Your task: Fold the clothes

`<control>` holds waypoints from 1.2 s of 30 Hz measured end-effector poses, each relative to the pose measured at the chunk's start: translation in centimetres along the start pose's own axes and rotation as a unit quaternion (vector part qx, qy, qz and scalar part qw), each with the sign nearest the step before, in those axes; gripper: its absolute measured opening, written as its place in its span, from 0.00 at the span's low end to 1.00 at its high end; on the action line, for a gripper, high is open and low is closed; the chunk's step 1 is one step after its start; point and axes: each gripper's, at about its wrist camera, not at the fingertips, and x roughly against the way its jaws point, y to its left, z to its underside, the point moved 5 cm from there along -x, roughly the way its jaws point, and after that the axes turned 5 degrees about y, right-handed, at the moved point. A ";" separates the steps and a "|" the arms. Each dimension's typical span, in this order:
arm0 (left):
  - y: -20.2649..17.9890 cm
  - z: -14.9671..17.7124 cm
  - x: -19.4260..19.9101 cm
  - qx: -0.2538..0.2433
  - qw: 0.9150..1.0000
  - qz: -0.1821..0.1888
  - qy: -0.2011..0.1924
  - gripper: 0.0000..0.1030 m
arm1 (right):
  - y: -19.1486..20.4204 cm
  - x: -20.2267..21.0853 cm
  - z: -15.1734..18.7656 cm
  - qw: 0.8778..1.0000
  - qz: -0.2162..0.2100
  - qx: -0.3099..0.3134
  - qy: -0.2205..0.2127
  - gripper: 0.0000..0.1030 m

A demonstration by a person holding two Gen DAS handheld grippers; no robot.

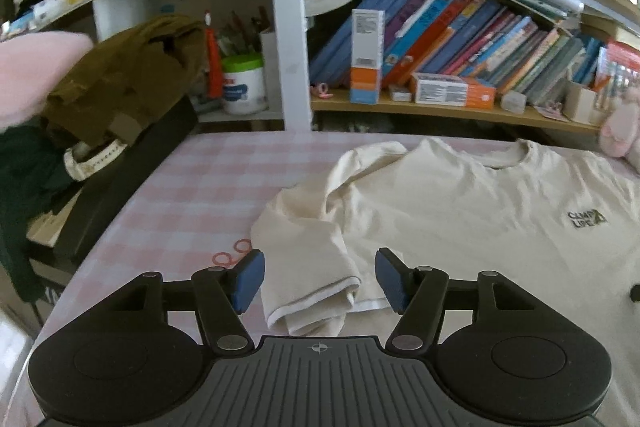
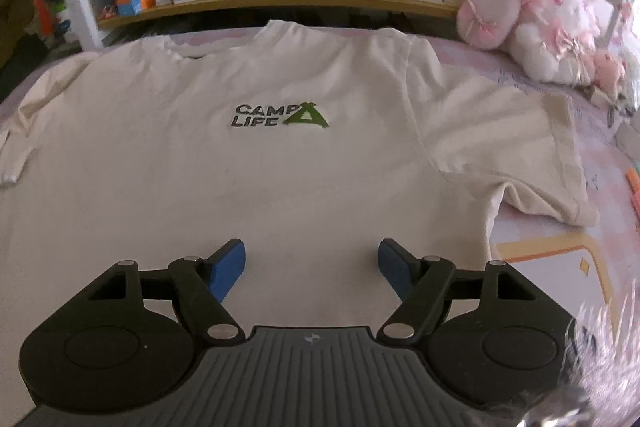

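Left wrist view first: we see the left gripper [image 1: 318, 277] with its blue-padded jaws spread apart, released, gripping nothing. Between them lies the bunched cuff of the sleeve [image 1: 308, 259] of a cream short-sleeved cotton T-shirt [image 1: 460, 211] — the pads [image 1: 250, 279] stand clear of the cloth on either side. The shirt is laid front-up on a pink-and-white checked tablecloth [image 1: 192, 195], its sleeve folded and rumpled rather than flat. Just left of the sleeve lie small pink rings [image 1: 230, 255]. Farther left sits a heap of olive-brown clothing [image 1: 128, 79] over a dark box. Beyond the table edge we find a wooden shelf [image 1: 440, 109] of leaning books, with orange-and-white cartons in front.

In the right wrist view our right gripper [image 2: 312, 267] also has its jaws wide and empty, poised over the plain lower front of the shirt; whether the tips touch the cloth we cannot tell. Past it comes the dark "CAMP LIFE" print with a green tent [image 2: 280, 115], then the collar, and the other sleeve lying flat at the right. At the far right rests a pink-and-white plush toy [image 2: 536, 23].
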 end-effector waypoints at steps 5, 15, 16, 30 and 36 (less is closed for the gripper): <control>-0.7 0.0 -1.0 -0.003 1.000 -0.005 0.008 0.58 | -0.1 0.0 0.3 1.000 -0.003 0.010 -0.010 0.73; 2.8 -1.9 -3.7 0.008 0.998 -0.059 0.029 0.03 | -0.2 0.0 0.3 1.000 -0.014 0.020 -0.010 0.77; 4.2 -3.2 -3.7 0.017 0.997 -0.068 0.020 0.03 | -0.3 0.0 0.3 1.000 -0.015 0.020 -0.011 0.77; 11.0 -10.3 -15.0 -0.010 0.985 -0.137 0.104 0.22 | -0.4 -0.2 0.0 1.000 -0.015 0.021 0.002 0.78; 9.7 -9.8 -11.8 0.006 0.992 -0.116 0.042 0.26 | -0.3 -0.2 0.0 1.000 -0.015 0.020 0.002 0.79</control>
